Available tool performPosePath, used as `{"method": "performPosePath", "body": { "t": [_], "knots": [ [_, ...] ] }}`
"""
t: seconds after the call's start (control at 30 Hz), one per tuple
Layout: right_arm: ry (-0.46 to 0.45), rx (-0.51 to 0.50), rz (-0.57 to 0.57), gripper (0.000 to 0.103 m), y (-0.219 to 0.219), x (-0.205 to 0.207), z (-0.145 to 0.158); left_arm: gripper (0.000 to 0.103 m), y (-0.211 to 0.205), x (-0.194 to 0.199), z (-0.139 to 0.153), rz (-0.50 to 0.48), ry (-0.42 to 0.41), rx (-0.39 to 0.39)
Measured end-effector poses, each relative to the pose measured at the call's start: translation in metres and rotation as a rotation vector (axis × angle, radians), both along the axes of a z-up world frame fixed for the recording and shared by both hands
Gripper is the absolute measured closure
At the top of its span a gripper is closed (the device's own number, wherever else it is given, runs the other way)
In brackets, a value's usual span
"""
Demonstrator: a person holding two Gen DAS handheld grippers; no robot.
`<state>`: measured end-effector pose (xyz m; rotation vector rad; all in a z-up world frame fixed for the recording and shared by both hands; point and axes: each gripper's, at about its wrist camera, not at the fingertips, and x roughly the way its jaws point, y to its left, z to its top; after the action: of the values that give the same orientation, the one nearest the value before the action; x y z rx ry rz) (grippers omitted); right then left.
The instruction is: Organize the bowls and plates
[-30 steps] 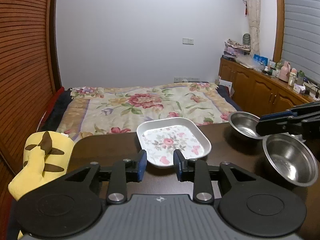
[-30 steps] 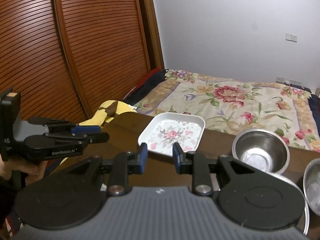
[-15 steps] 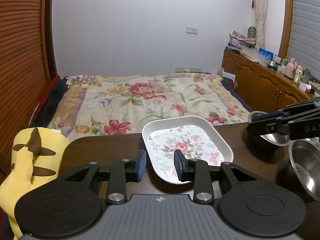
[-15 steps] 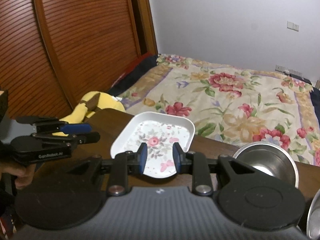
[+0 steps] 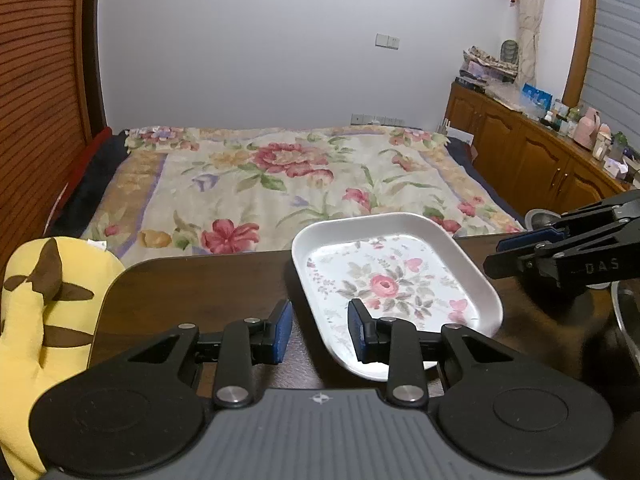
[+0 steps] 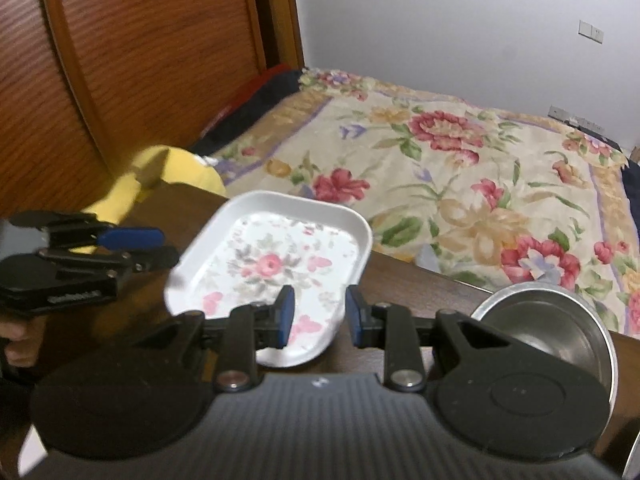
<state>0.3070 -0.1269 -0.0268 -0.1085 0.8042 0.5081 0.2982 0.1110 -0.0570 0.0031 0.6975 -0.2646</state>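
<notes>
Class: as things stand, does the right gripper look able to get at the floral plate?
Probably yes. The right gripper is open and empty, with the plate right in front of its fingers and nothing between; the left gripper sits off to the side.

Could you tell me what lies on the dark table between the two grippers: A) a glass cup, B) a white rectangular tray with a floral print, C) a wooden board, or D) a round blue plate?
B: the white floral tray lies flat on the table.
</notes>
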Motion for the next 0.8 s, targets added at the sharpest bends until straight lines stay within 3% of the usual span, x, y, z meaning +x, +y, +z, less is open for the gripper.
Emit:
{"method": "performPosePath", "body": {
  "t": [0.37,0.8],
  "knots": [
    [0.078,-0.029,0.020,0.074,0.002,0.022,-0.019,0.077,0.000,0.014,-0.016,0.001,0.041,-0.007],
    [0.109,-0.076,0.059,0.075,0.010,0.028,-0.026,0.085,-0.001,0.023,-0.023,0.008,0.060,-0.006]
  ]
}}
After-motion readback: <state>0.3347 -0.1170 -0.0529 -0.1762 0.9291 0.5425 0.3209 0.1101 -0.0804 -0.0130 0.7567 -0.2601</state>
